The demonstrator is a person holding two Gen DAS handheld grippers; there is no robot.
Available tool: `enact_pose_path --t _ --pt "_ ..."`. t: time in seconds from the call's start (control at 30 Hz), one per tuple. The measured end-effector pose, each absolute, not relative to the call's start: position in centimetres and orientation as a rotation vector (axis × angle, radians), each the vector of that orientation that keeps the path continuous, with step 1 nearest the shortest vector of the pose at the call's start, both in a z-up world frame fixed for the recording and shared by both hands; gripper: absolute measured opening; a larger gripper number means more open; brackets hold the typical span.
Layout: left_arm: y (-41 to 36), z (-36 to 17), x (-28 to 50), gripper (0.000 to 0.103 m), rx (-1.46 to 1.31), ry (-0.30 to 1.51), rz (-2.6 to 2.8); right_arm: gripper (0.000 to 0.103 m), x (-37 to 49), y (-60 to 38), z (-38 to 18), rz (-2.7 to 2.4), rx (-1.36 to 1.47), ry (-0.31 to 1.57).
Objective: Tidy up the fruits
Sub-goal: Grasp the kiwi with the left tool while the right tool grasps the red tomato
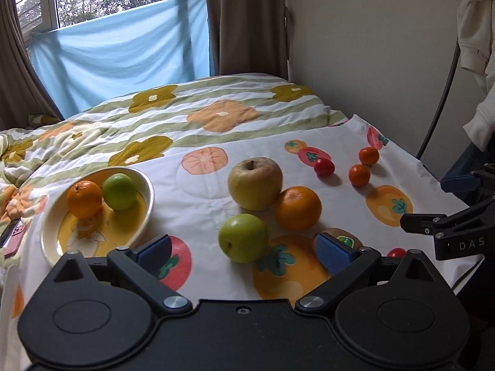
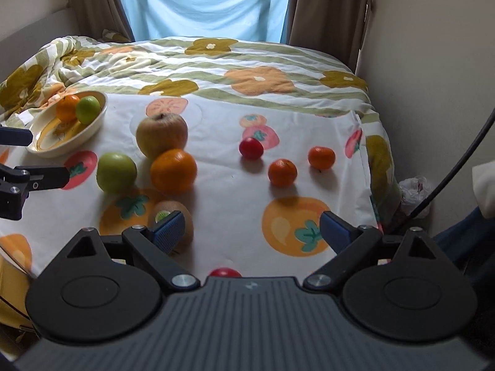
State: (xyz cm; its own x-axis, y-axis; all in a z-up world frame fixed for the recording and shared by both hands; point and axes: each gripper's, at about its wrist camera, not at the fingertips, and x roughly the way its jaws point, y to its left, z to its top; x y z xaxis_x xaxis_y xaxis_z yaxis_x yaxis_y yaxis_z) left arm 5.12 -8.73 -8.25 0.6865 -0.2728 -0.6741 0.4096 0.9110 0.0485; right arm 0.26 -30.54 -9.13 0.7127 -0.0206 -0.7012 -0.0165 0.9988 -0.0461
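- Left tool [image 1: 244, 252] fingers apart, nothing held; right tool [image 2: 252, 230] same.
- Kiwi [image 2: 182, 216] lower left, half behind finger.
- Red fruit [image 2: 225, 272] bottom centre, mostly cut off by tool body.

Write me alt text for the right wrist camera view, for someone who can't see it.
The open right gripper hovers over a fruit-print cloth on a bed, where a yellow apple, green apple, large orange, kiwi, two small oranges and two red fruits lie loose. At the left, a bowl holds an orange and a green apple.
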Motion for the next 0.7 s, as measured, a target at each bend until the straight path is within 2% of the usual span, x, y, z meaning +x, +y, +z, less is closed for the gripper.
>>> enact_pose_path --t 0.53,0.7 --pt "-16.9 -15.1 5.4 0.099 0.339 0.748 -0.57 0.103 -1.3 -33.6 -15.1 0.177 -0.055 0.84" --pt "-17.6 -16.3 6.0 0.093 0.363 0.764 -0.583 0.103 -1.3 -32.9 -15.9 0.218 -0.061 0.837"
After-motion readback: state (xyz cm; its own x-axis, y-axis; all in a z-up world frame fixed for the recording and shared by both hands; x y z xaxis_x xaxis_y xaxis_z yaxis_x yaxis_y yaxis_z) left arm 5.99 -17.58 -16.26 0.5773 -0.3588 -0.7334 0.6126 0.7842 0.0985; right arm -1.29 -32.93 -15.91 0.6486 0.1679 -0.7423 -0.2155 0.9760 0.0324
